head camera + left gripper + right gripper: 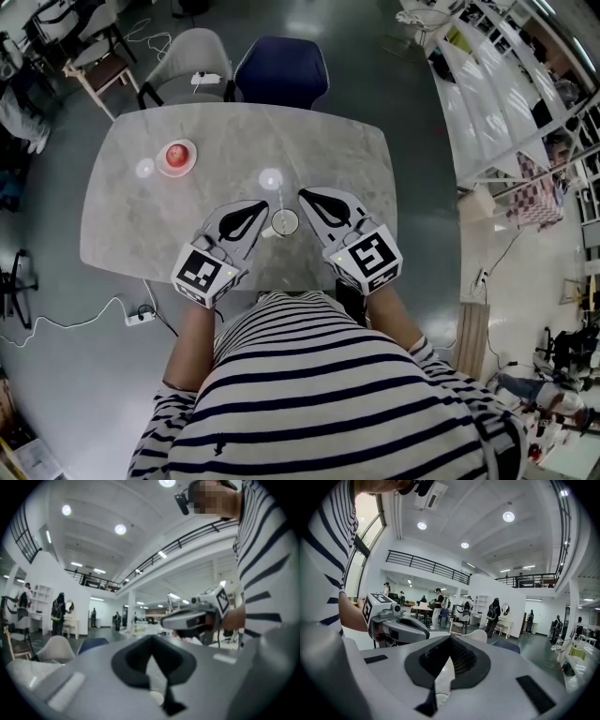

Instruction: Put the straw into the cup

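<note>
At the near edge of the marble table (131, 225), taking the cup (285, 222) as my marker, the left gripper (264, 204) sits just left of the cup and the right gripper (302, 194) just right of it, both noses angled inward toward its far side. Each gripper view shows its own tongs closed tip to tip, with only bare tabletop showing through the gap behind the tips, so I read both as empty. A small dish holding something red (176, 157) stands well beyond the cup and to its left. The cup is upright, mouth open to the head view. The straw (280, 199) shows as a thin pale line running from the cup's far rim straight away from me, between the two closed noses and close to both, with neither clearly nearer. I cannot tell whether it lies flat on the table beyond the cup or stands in it. If it lies flat, I judge that either gripper would have to open and close across that thin line from the side
</note>
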Demonstrator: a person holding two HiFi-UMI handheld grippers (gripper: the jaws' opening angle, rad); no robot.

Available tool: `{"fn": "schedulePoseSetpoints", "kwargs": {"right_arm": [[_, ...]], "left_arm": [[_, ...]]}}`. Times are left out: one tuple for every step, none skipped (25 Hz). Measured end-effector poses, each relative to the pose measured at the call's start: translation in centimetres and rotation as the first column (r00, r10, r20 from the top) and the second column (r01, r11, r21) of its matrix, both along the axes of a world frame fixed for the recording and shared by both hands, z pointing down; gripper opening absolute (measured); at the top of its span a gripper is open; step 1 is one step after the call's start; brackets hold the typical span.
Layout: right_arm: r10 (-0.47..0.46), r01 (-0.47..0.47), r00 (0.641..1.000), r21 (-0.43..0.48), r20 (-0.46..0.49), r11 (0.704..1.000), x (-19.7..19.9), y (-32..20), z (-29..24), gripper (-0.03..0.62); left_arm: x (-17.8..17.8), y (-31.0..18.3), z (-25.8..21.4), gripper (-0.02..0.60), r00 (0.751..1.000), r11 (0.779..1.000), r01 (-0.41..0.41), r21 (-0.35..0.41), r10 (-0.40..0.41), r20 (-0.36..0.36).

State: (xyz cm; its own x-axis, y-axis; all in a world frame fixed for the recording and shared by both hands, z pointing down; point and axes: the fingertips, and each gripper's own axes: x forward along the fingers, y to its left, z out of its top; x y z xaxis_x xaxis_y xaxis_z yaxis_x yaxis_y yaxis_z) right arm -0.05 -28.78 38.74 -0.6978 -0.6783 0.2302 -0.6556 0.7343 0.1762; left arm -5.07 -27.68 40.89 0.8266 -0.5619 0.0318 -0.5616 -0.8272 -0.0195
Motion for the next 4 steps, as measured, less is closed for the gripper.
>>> {"fn": "schedulePoseSetpoints", "kwargs": {"right_arm": [[0.001, -0.001, 1.0, -0.001, 0.0, 1.0, 0.03, 0.04, -0.01, 0.005], [0.002, -0.002, 1.0, -0.002, -0.001, 1.0, 0.05, 0.08, 0.0, 0.005], [0.003, -0.003, 1.0, -0.004, -0.001, 1.0, 0.06, 0.12, 0.02, 0.005], [0.004, -0.004, 1.0, -0.005, -0.001, 1.0, 0.07, 0.15, 0.05, 0.005]], "left_arm": [[0.0, 0.04, -0.03, 0.006, 1.0, 1.0, 0.0, -0.001, 0.0, -0.001], [-0.02, 0.07, -0.03, 0.006, 1.0, 1.0, 0.001, -0.002, -0.001, -0.001], [-0.05, 0.11, -0.02, 0.006, 1.0, 1.0, 0.002, -0.004, -0.002, -0.002], [-0.1, 0.15, -0.01, 0.006, 1.0, 1.0, 0.002, -0.005, -0.002, -0.003]]}}
